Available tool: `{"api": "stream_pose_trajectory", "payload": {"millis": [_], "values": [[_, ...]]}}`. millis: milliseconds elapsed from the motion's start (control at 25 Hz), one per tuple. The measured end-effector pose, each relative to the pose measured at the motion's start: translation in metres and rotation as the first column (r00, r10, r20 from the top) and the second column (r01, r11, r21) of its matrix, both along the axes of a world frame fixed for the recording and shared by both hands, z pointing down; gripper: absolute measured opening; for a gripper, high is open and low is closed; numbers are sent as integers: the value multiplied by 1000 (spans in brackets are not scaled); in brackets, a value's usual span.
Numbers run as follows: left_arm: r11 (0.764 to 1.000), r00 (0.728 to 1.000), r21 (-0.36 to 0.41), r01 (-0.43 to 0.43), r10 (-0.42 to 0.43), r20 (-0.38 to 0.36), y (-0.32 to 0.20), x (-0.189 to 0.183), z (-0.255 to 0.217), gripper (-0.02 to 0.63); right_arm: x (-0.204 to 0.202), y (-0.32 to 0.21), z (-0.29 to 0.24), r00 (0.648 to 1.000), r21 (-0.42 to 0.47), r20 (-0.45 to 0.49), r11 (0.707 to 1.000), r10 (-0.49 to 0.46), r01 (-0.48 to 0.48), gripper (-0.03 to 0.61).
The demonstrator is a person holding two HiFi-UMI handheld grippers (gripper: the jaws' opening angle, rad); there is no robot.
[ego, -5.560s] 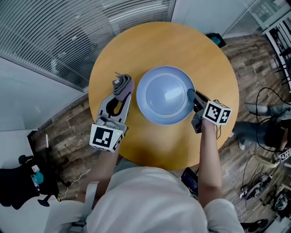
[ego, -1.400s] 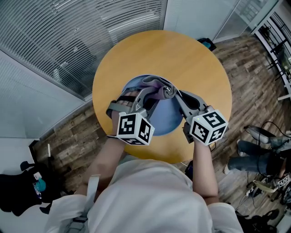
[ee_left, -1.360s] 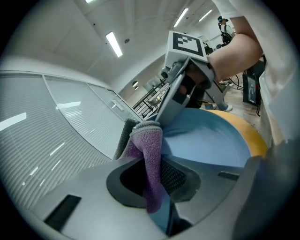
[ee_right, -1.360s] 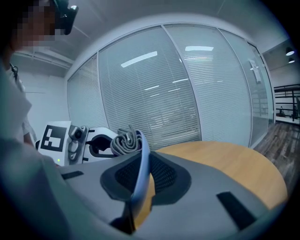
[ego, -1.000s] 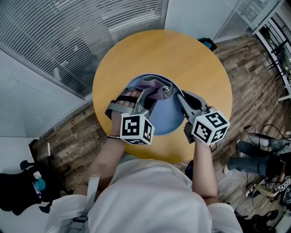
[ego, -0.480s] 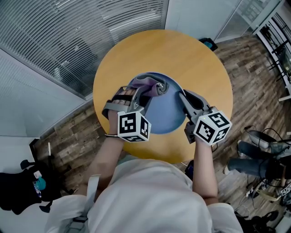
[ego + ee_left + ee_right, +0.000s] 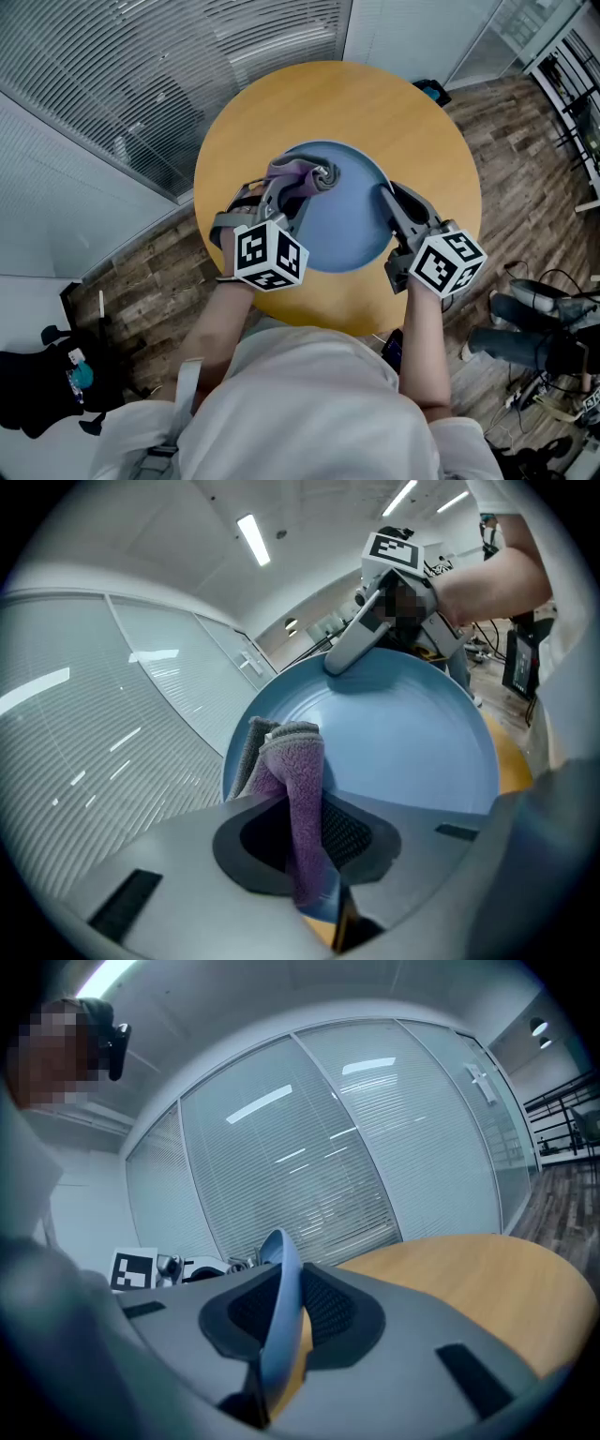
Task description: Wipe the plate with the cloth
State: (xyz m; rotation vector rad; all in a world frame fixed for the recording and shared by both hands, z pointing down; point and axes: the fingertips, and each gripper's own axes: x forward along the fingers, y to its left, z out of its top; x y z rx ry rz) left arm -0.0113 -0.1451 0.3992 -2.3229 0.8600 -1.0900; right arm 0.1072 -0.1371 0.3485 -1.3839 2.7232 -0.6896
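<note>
The plate [image 7: 349, 225], pale blue and round, is over the middle of the round wooden desk [image 7: 375, 98], its hollow face turned up toward the head view. The right tool [image 7: 386, 193] is clamped on the plate's right rim, which runs edge-on between its jaws [image 7: 279, 1307]. The left tool [image 7: 284, 190] is closed on a purple-grey cloth [image 7: 305, 175]; the cloth's bunched end [image 7: 292, 761] lies against the plate's left inner face [image 7: 403, 747], near the rim.

My left gripper [image 7: 298, 184] and right gripper [image 7: 388, 195] were grey, each bearing a black-and-white marker cube [image 7: 269, 255]; my shirt [image 7: 309, 408] was white.
</note>
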Motion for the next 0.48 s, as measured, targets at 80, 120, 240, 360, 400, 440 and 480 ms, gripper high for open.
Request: {"api": "stream_pose_trajectory", "payload": {"millis": [80,120,240,360,400,440,480], "values": [[1000,999,-28,9,-10,-42,0,-1,-1,52,1,0,-1,1000,-3,17,1000,5,-5,63],[999,998,-44,13,-16,-65,0,-2,-2,52,0,0,-1,1000,-6,26,1000,5,-5,64],[995,990,-95,19,-32,-137,0,-2,-4,52,0,0,-1,999,-11,47,1000,7,-6,66],[992,984,-128,16,-39,-176,1,-1,-6,52,1,0,-2,999,-10,52,1000,9,-8,66],[991,982,-135,14,-39,-183,2,0,-6,52,0,0,-2,999,-9,53,1000,8,-8,66],[990,981,-141,12,-38,-189,3,1,-7,52,0,0,-2,998,-8,55,1000,8,-7,66],[989,980,-147,8,-37,-194,4,3,-7,52,1,0,-2,998,-5,56,1000,7,-6,66]]}}
